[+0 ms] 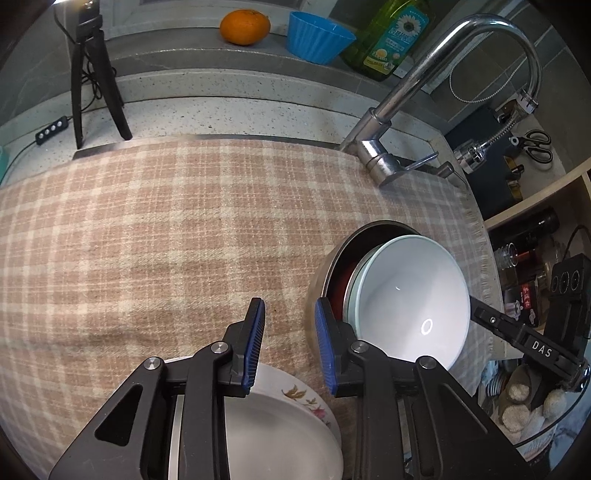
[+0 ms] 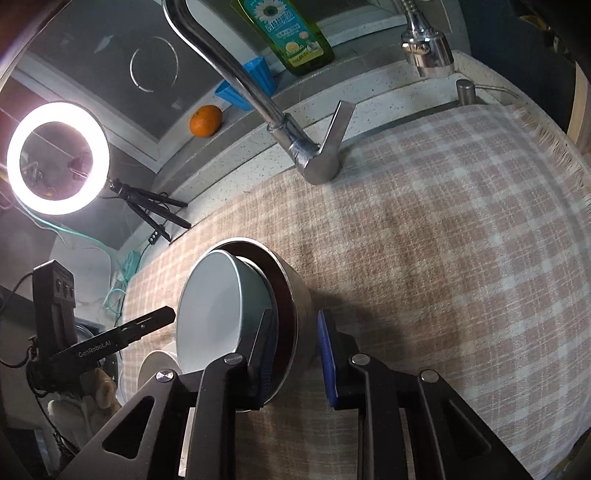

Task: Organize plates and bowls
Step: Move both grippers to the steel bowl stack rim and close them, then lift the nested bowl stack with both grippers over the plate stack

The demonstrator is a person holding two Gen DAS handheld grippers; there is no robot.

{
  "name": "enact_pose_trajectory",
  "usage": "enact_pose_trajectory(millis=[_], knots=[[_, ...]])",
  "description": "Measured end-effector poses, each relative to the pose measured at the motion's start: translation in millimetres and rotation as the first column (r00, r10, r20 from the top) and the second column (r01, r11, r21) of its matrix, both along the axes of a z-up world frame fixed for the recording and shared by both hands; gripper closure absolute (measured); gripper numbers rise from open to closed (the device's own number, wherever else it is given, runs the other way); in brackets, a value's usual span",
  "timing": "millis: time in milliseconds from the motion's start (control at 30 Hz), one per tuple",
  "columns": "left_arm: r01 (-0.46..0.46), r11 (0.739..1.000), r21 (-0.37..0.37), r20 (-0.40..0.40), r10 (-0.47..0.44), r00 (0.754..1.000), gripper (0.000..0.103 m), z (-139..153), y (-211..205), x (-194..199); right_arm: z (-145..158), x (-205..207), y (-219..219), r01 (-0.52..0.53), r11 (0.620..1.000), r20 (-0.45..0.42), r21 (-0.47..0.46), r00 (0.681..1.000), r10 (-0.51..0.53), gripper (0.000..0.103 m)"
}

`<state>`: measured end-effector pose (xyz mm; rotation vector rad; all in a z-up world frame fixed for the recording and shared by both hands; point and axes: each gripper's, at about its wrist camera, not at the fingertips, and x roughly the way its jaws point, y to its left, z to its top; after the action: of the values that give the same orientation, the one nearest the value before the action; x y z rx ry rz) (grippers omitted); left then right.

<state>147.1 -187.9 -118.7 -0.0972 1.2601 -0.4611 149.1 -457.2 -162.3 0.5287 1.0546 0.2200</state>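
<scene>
A steel bowl (image 1: 320, 275) stands on the checked cloth (image 1: 166, 221) and holds a stack topped by a white bowl (image 1: 410, 295). My left gripper (image 1: 290, 347) is open and empty, just left of the steel bowl, above a floral-rimmed white plate (image 1: 280, 428). In the right wrist view my right gripper (image 2: 295, 354) is open, its jaws astride the rim of the steel bowl (image 2: 301, 295); the left finger is inside beside the white bowl (image 2: 210, 310). The white plate (image 2: 157, 363) shows at the lower left.
A chrome faucet (image 1: 399, 114) rises at the cloth's far edge. An orange (image 1: 245, 26), a blue cup (image 1: 317, 37) and a green soap bottle (image 1: 391, 40) stand on the back ledge. A tripod (image 1: 92, 81) with a ring light (image 2: 57, 158) stands at the left.
</scene>
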Motion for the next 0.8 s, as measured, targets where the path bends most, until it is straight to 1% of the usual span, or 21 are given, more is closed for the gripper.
enact_pose_trajectory(millis=[200, 300, 433, 700, 800], knots=[[0.022, 1.0, 0.002, 0.001, -0.022, 1.0, 0.079, 1, -5, -1, -8, 2, 5, -0.018, 1.0, -0.022, -0.018, 1.0, 0.018, 0.089], [0.045, 0.999, 0.007, -0.011, -0.045, 0.999, 0.084, -4, -9, -4, -10, 3, 9, -0.028, 0.999, -0.028, -0.04, 0.999, 0.027, 0.09], [0.058, 0.998, 0.013, -0.023, -0.057, 0.998, 0.087, -9, -14, -4, -17, 6, 12, -0.035, 0.999, -0.051, -0.035, 0.998, 0.033, 0.092], [0.082, 0.996, 0.027, -0.047, -0.081, 0.996, 0.093, -18, -26, 0, -16, 9, 16, -0.049, 0.997, -0.063, -0.066, 0.997, 0.045, 0.092], [0.085, 0.996, 0.029, -0.051, -0.084, 0.995, 0.093, -19, -28, 2, -17, 10, 14, -0.045, 0.998, -0.078, -0.053, 0.996, 0.041, 0.094]])
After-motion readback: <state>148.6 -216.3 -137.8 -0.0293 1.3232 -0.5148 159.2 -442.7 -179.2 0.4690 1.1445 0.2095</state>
